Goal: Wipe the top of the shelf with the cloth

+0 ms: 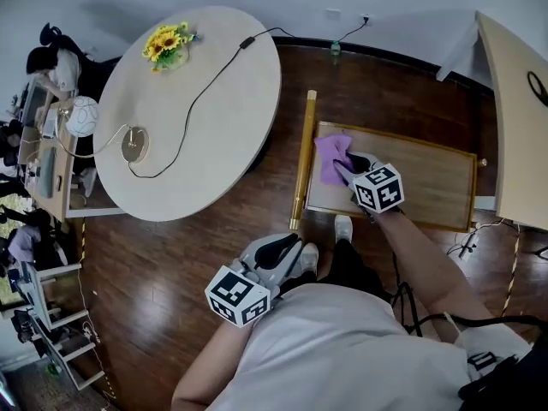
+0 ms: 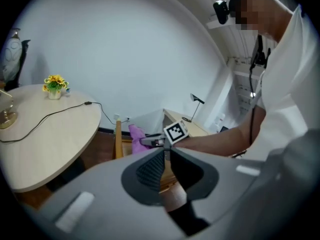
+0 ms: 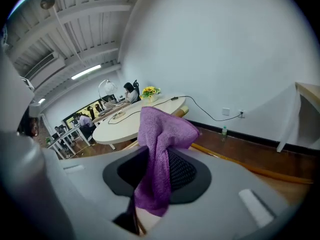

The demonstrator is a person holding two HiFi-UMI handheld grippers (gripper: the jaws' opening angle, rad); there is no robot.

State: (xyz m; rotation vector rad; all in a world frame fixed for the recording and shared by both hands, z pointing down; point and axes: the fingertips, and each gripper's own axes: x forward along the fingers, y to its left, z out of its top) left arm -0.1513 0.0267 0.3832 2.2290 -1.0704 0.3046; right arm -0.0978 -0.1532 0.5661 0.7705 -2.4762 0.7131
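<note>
Cloth (image 1: 332, 157), purple and bunched, over the left end of the shelf (image 1: 428, 187) top, seemingly resting on the wood. Pinched in a gathered fold by the right tool (image 1: 347, 168), jaws pressed in on it, loose ends flopping over and past them. Looks light, limp and soft, with a fuzzy pile likely to cling rather than slip; nothing fragile about it. Probably best kept gripped right at that bunch, low and close to the surface, to push a flat patch along the wood. Otherwise a risk of slack edges dragging and folding under. Over at the left tool (image 1: 287, 251): idle near the body, well apart from the shelf, jaws pressed together on nothing. Plenty of bare shelf top off to the right, judging by this, yet to cover.
</note>
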